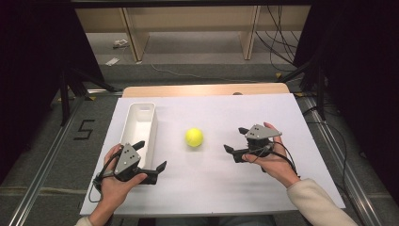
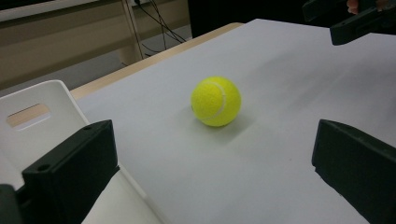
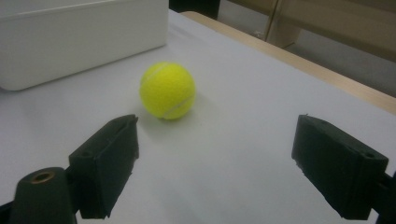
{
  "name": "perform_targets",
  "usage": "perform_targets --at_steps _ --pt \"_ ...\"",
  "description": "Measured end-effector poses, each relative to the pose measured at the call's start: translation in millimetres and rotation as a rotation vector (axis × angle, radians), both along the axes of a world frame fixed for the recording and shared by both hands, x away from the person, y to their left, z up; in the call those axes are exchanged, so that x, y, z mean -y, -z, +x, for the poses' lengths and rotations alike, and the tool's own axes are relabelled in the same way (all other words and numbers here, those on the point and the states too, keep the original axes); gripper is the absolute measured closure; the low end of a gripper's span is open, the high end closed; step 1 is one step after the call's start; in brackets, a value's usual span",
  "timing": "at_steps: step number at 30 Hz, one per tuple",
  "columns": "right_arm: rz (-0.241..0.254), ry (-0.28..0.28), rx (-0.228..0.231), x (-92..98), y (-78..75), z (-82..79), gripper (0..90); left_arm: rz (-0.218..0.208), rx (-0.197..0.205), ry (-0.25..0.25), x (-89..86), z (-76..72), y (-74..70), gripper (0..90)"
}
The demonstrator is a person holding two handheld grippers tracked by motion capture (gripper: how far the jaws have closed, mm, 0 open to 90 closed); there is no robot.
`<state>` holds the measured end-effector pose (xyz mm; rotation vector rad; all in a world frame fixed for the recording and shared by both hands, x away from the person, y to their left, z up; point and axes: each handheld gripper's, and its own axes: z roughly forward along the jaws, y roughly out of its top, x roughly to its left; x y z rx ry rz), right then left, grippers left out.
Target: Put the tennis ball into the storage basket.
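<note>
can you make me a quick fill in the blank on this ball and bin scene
1. The tennis ball is coloured ____.
2. The white bin lies on the ball's ____ side in the high view.
3. The left tongs and right tongs both have jaws that are ____.

Missing words: yellow; left; open

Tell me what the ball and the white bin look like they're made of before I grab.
Ball: looks like fuzzy yellow-green felt with a pale curved seam, likely a tennis ball. White bin: seems smooth, matte moulded plastic, judging by its rounded corners and the handle slot cut in its end.
</note>
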<state>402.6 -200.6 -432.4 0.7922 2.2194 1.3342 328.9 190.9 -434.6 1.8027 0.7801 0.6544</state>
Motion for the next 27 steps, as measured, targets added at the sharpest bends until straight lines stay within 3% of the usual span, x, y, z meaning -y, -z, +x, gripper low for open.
perform_targets --at_steps 27 --pt "-0.014 -0.050 -0.004 -30.2 1.4 11.0 15.6 0.000 0.005 0.001 0.2 -0.6 -0.7 0.0"
